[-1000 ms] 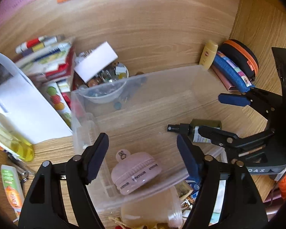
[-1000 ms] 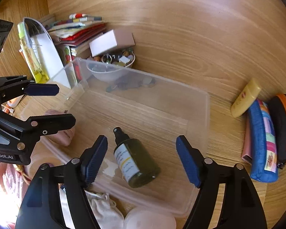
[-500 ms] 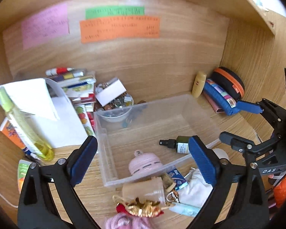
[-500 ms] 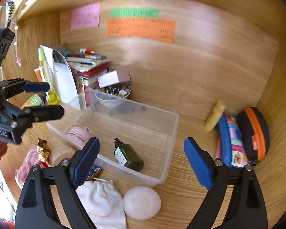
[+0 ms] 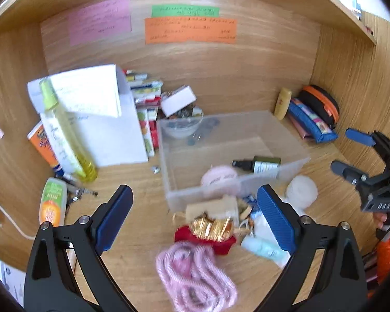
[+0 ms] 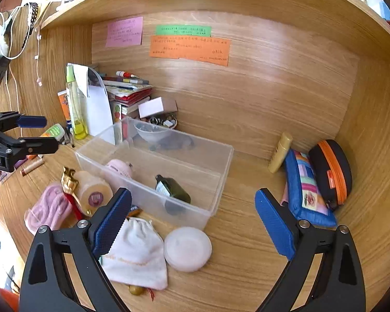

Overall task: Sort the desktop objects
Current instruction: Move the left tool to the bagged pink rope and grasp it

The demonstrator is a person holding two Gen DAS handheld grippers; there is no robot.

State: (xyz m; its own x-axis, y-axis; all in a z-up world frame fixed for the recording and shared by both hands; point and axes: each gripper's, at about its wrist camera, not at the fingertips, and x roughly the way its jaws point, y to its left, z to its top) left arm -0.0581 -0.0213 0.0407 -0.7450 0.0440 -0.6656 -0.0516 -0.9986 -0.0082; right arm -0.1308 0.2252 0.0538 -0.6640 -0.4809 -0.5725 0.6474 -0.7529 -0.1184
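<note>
We hold both grippers above the tabletop [image 6: 247, 254], short of the clear plastic box [image 6: 222, 179], which serves as our landmark. The left gripper [image 5: 195, 219] is spread wide with nothing between its pads. The right gripper [image 6: 193, 219] is also empty, and its jaws are opening at this moment.

Inside the box lie a dark green spray bottle [image 6: 173, 188] on its side and a pink round case [image 6: 118, 169], the case nearer the box's left end. Just in front of the box sit a white drawstring pouch [image 6: 135, 254] and a round white lid-shaped container [image 6: 187, 249]. To the front left of the box are a pink coiled cord [image 5: 195, 275], a gold and red ornament [image 5: 210, 230] and a beige jar [image 6: 93, 189]. Well to the right of the box, against the side wall, lean a blue patterned pouch [image 6: 306, 187] and a black and orange case [image 6: 330, 171].
</note>
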